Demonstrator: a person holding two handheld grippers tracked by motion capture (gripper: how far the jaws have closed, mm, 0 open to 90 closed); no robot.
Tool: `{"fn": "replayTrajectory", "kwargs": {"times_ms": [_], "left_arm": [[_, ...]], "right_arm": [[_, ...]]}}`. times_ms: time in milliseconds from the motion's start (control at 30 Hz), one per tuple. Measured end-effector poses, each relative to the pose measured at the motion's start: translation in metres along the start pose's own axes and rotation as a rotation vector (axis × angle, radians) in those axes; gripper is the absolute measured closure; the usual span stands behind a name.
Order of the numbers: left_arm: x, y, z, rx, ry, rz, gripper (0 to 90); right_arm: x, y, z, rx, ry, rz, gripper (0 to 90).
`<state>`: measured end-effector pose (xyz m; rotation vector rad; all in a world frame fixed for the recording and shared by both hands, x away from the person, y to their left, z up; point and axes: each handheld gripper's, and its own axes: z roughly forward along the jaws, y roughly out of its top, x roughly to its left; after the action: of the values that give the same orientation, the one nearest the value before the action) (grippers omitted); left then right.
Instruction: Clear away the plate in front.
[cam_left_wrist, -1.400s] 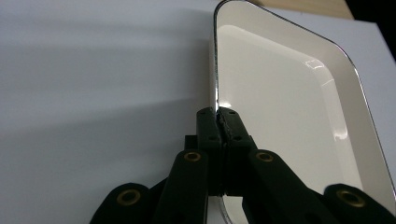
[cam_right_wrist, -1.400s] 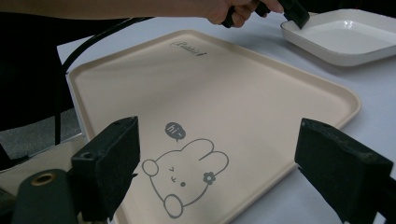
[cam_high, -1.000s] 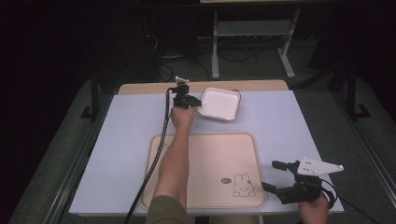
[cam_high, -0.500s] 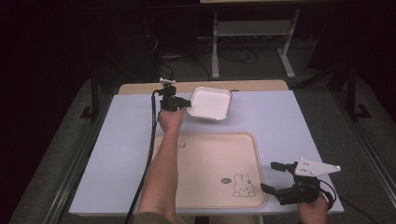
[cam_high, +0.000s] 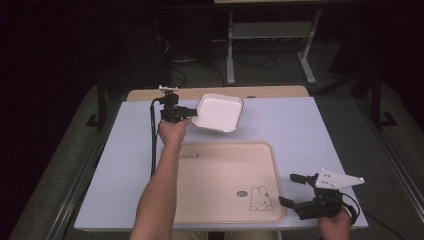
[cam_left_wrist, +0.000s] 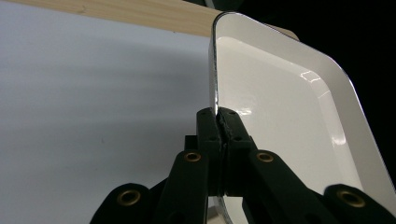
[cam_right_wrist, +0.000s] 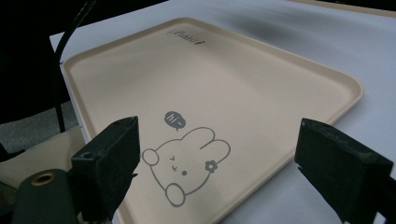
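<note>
While our right gripper (cam_high: 295, 191) idles at the near right corner of the tabletop (cam_high: 325, 130), jaws spread wide with nothing between them, it looks out over the beige tray (cam_right_wrist: 261, 88) with the rabbit print. No load there.

Farther out, our left gripper (cam_high: 192, 116) has its jaws fully closed on the rim of the white dish (cam_high: 218, 113), pinching the thin edge at the dish's left side. We hold the dish near the far edge of the tabletop, just beyond the tray; it looks lifted rather than resting, and in the left gripper view it stands steeply tilted.

Handling, as we judge it: rigid, glossy, probably ceramic or melamine, so slippery under the pads and likely to chip or crack if dropped. Weight seems modest, but a one-sided rim pinch puts the whole dish on a lever, so we expect it to want to swing about the jaws. Rim is the only practical hold; gripping mid-side rather than at a corner should limit twist.

Looks: squarish, rounded corners, shallow raised wall, plain white inside, empty, bright highlights along the rim (cam_left_wrist: 216, 70).
</note>
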<state>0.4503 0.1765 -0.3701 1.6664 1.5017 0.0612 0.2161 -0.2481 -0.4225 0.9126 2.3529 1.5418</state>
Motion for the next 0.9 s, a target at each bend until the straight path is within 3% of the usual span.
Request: {"fn": "replayTrajectory", "kwargs": {"times_ms": [333,900], "left_arm": [[0.008,-0.012,-0.026,-0.017,-0.028,0.000,88.9],[0.024,-0.041,-0.043,-0.012,-0.015,-0.020,88.8]], "right_arm": [[0.000,0.000,-0.001,-0.008,-0.008,0.004,13.2],[0.000,0.000,-0.001,-0.006,-0.011,0.001,13.2]]}}
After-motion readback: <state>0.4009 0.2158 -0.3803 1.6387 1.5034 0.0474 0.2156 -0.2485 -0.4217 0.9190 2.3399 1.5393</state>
